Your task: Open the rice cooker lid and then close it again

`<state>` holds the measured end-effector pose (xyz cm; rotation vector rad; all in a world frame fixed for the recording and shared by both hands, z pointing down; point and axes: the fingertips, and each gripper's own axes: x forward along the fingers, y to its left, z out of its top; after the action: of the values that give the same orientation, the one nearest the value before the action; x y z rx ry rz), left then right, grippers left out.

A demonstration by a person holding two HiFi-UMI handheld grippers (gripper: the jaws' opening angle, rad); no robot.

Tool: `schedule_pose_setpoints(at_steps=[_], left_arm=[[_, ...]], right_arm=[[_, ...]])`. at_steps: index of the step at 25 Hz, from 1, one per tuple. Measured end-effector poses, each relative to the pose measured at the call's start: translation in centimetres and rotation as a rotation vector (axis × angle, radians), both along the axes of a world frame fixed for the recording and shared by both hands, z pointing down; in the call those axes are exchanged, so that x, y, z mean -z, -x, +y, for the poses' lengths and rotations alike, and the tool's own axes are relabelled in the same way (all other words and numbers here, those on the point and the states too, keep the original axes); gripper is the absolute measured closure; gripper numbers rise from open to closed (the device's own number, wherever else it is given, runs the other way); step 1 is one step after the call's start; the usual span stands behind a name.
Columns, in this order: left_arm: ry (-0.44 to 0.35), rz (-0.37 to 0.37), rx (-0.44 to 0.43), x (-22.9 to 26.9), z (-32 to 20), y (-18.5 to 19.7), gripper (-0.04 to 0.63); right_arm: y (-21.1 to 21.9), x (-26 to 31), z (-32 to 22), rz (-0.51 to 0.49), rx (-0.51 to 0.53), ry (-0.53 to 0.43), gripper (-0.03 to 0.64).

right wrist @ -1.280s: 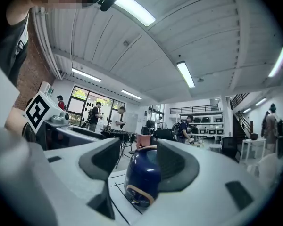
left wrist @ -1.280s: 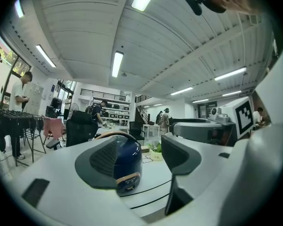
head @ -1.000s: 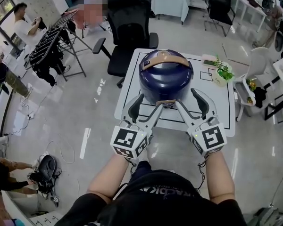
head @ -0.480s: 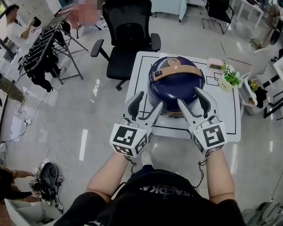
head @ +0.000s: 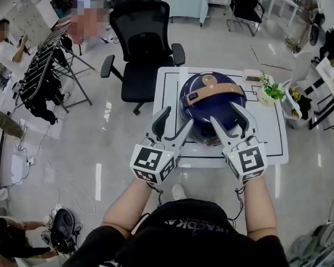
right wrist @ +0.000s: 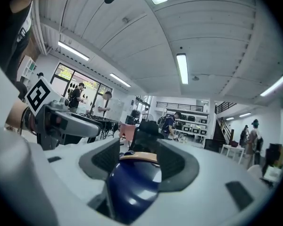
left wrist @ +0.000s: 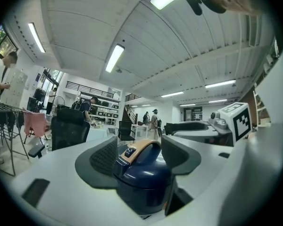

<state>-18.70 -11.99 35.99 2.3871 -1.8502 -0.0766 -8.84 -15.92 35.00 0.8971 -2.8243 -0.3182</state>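
Both tongs are released, jaws spread wide and holding nothing: the left tongs [head: 178, 119] and the right tongs [head: 225, 114] point forward side by side at the near face of the rice cooker [head: 202, 131]. The cooker stands on the bench [head: 267, 135], straight ahead of me, between the two tongs rather than off to either side. In the left gripper view it sits low between the jaws, a little to the right. In the right gripper view it sits low and a little to the left. Its lid [head: 211, 109] is down. The tan handle [head: 217, 89] lies across the lid, left to right and crosswise to my reach, with a small dark button [head: 193, 96] at its left end. From overhead the right tongs overlap the lid's near right edge, while the left tongs only reach its left flank, so I judge the right the nearer. Whether either jaw touches the shell, I cannot tell.
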Motion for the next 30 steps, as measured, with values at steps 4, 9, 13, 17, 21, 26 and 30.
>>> schedule_pose_setpoints(at_steps=[4, 9, 13, 17, 21, 26, 30], left_arm=[[-0.006, 0.002, -0.041, 0.0, -0.7, 0.4, 0.316], [-0.008, 0.008, -0.074, -0.2, -1.0, 0.8, 0.316], [-0.004, 0.027, -0.085, -0.5, -1.0, 1.1, 0.316], [-0.002, 0.033, -0.089, -0.6, -1.0, 1.2, 0.318], [-0.004, 0.036, -0.078, -0.6, -0.9, 1.5, 0.318], [0.001, 0.029, -0.059, -0.7, -1.2, 1.5, 0.319], [0.008, 0.021, -0.048, -0.6, -1.9, 1.4, 0.325]], right_arm=[[0.5, -0.2, -0.3, 0.023, -0.040, -0.018, 0.387], [0.8, -0.4, -0.1, 0.058, -0.074, -0.036, 0.387], [1.1, -0.8, 0.0, 0.118, -0.084, -0.066, 0.387], [1.3, -0.9, -0.3, 0.154, -0.095, -0.089, 0.387], [1.2, -0.9, -0.6, 0.201, -0.102, -0.131, 0.387], [1.1, -1.5, -1.4, 0.291, -0.091, -0.193, 0.387], [1.0, -2.0, -2.4, 0.348, -0.084, -0.237, 0.387]])
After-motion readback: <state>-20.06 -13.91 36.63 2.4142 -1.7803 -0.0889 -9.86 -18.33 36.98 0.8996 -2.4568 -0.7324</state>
